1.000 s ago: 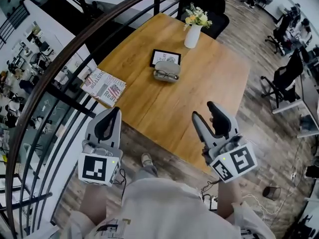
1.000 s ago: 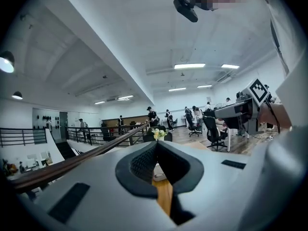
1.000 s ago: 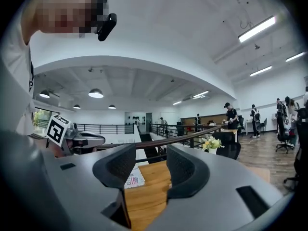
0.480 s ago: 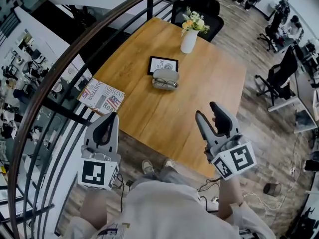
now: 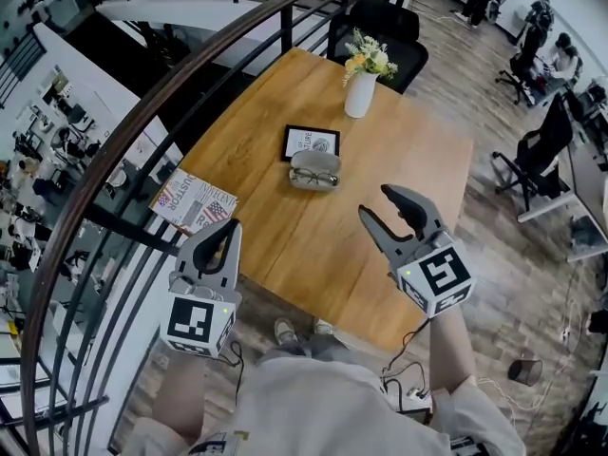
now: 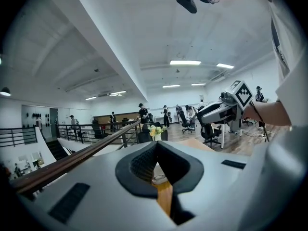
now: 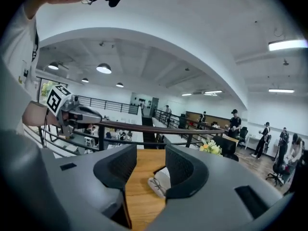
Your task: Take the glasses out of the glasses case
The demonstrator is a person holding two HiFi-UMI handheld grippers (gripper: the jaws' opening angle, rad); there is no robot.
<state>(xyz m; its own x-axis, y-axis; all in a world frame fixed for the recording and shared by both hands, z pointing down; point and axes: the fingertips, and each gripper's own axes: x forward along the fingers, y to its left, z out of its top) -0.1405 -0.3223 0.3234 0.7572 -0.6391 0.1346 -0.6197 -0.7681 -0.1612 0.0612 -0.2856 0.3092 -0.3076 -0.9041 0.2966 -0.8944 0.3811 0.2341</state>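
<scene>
An open grey glasses case point(image 5: 315, 172) lies on the wooden table point(image 5: 418, 169), with dark-rimmed glasses point(image 5: 315, 177) resting in it. In the right gripper view the glasses case point(image 7: 163, 181) and its glasses point(image 7: 155, 183) show ahead, beyond the jaws. My right gripper point(image 5: 377, 202) hovers over the table's near part, short of the case; its jaws are apart with nothing between them and are closing. My left gripper point(image 5: 224, 228) hangs at the table's near left edge, its tips together and holding nothing.
A black picture frame point(image 5: 311, 142) lies just behind the case, and a white vase of flowers point(image 5: 361, 91) stands further back. A magazine point(image 5: 193, 200) sits at the table's left edge. A curved dark railing point(image 5: 142, 112) runs along the left. Black chairs point(image 5: 389, 27) stand behind the table.
Both grippers have moved forward toward the table. The right gripper has rolled and now reaches over the tabletop, its jaws slightly narrower.
</scene>
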